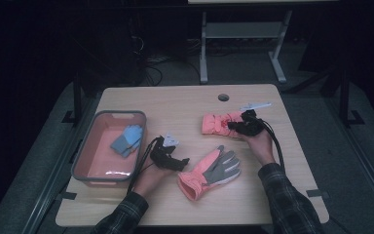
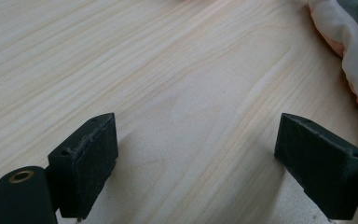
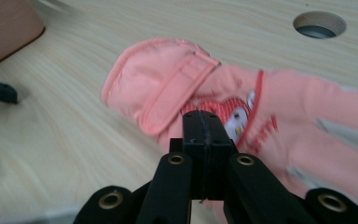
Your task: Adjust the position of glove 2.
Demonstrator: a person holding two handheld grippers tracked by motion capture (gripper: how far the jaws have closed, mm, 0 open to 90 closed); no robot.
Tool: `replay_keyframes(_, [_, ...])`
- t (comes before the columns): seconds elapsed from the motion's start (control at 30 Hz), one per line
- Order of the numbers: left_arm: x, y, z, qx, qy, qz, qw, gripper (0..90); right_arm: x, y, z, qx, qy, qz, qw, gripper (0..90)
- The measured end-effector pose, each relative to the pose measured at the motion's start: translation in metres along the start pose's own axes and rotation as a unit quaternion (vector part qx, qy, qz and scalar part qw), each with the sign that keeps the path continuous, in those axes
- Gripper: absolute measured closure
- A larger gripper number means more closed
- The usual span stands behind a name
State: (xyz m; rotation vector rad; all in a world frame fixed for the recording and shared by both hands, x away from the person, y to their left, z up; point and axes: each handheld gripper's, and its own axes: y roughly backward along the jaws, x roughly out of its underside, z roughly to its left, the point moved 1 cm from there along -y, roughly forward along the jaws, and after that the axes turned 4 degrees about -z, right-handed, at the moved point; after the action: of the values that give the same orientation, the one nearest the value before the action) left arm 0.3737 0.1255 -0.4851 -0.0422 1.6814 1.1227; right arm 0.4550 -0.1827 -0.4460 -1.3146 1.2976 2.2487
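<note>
1. We take the pink bin as our landmark; it sits at the table's left edge with a blue glove lying inside.
2. Just right of the bin, the left gripper rests low over the table, jaws spread wide with bare wood between them; in its own view a pale glove edge is cut off at the right.
3. Further right of the bin lies a pink and grey glove, palm up, touching neither gripper.
4. Well right of the bin, the right gripper has its jaws pressed together over a second pink glove; we cannot tell whether fabric is pinched, as that view is blurred.
5. The room beyond is dark; a cable hole marks the far edge.
</note>
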Motion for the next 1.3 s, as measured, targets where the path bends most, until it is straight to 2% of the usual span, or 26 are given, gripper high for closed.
replay_keyframes(0.13, [0.0, 0.0, 0.0, 0.0, 0.0, 0.0, 1.0, 12.5, -0.01, -0.015, 0.001, 0.006, -0.001, 0.001, 1.0, 89.8])
replay_keyframes(0.2, [0.0, 0.0, 0.0, 0.0, 0.001, 0.0, 1.0, 12.5, -0.014, -0.021, 0.001, 0.018, 0.001, 0.005, 0.9998, 89.9])
replay_keyframes(0.3, [0.0, 0.0, 0.0, 0.001, 0.003, 0.0, 1.0, 12.5, -0.014, -0.03, 0.001, 0.03, 0.006, 0.026, 0.9992, 89.8])
replay_keyframes(0.37, [0.0, 0.0, 0.0, 0.001, 0.003, 0.0, 1.0, 12.5, -0.013, -0.03, 0.001, 0.032, 0.003, 0.022, 0.9992, 85.5])
replay_keyframes(0.43, [0.0, 0.0, 0.0, 0.001, 0.003, 0.0, 1.0, 12.5, -0.013, -0.027, 0.002, 0.019, -0.011, 0.011, 0.9997, 81.1])
replay_keyframes(0.57, [0.0, 0.0, 0.0, 0.0, 0.0, 0.002, 1.0, 12.5, -0.017, -0.023, 0.006, 0.003, -0.018, 0.008, 0.9998, 70.1])
replay_keyframes(0.73, [0.0, 0.0, 0.0, 0.0, 0.0, 0.002, 1.0, 12.5, -0.019, -0.026, 0.01, 0.008, -0.027, 0.006, 0.9996, 53.2])
replay_keyframes(0.87, [0.0, 0.0, -0.001, 0.001, 0.003, 0.0, 1.0, 12.6, -0.017, -0.037, 0.015, 0.013, -0.029, 0.015, 0.9994, 48.1])
replay_keyframes(0.97, [0.0, 0.0, 0.0, 0.001, 0.003, 0.0, 1.0, 12.5, -0.014, -0.043, 0.018, 0.025, -0.032, 0.02, 0.999, 55.9])
replay_keyframes(1.07, [0.0, 0.0, -0.001, 0.001, 0.003, 0.0, 1.0, 12.5, -0.014, -0.043, 0.014, 0.01, -0.054, 0.021, 0.9983, 68.9])
replay_keyframes(1.13, [0.0, 0.0, -0.001, 0.001, 0.003, 0.0, 1.0, 12.5, -0.014, -0.04, 0.013, 0.005, -0.048, 0.023, 0.9986, 73.5])
replay_keyframes(1.3, [0.0, 0.0, 0.0, 0.0, 0.0, 0.002, 1.0, 12.5, -0.016, -0.029, 0.015, 0.008, -0.03, 0.025, 0.9992, 75.5])
